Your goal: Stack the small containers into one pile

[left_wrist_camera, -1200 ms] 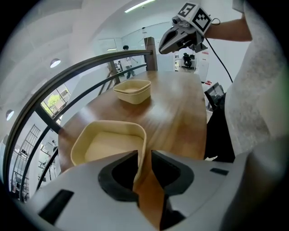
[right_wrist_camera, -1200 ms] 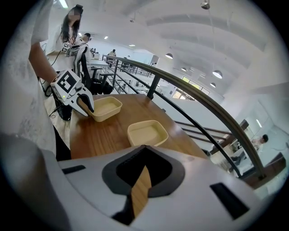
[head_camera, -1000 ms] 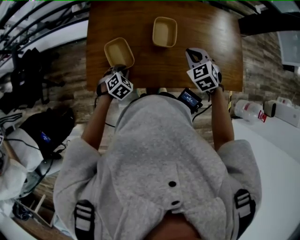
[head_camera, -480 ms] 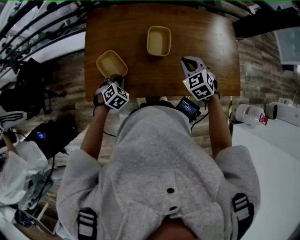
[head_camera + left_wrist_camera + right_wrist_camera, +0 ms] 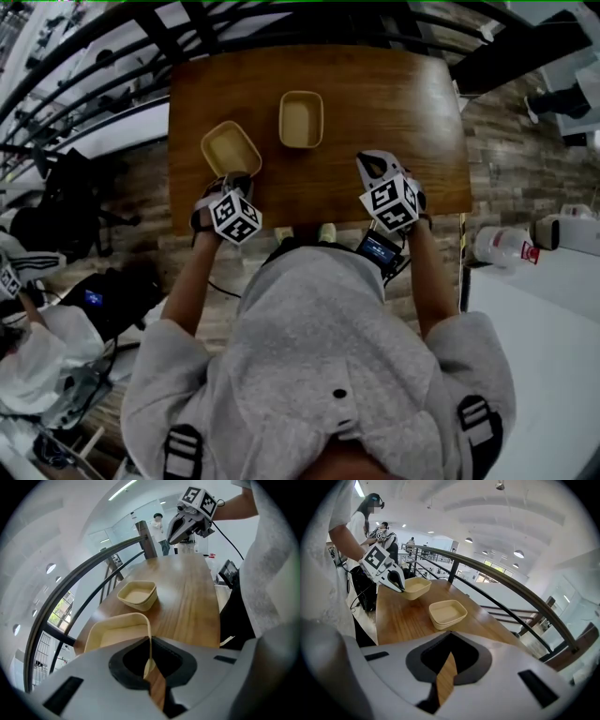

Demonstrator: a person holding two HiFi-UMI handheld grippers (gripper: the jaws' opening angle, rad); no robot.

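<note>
Two small tan containers are on the wooden table (image 5: 412,103). The left container (image 5: 231,148) (image 5: 119,630) has its near rim pinched between the jaws of my left gripper (image 5: 234,178) (image 5: 149,665), which is shut on it. The other container (image 5: 301,119) (image 5: 137,594) (image 5: 448,613) rests free on the table, a little farther and to the right. My right gripper (image 5: 367,165) (image 5: 445,672) hovers over the table's near right part, shut with nothing in it. From the right gripper view the left gripper (image 5: 399,587) shows at the held container (image 5: 415,587).
A dark metal railing (image 5: 141,70) (image 5: 511,581) runs along the table's far and left sides. The near table edge (image 5: 309,217) is close to the person's body. Bags and gear (image 5: 84,300) lie on the floor at the left.
The left container, with my left gripper at its near rim, has shifted a little to the right toward the other container. My right gripper has stayed shut near the table's front.
</note>
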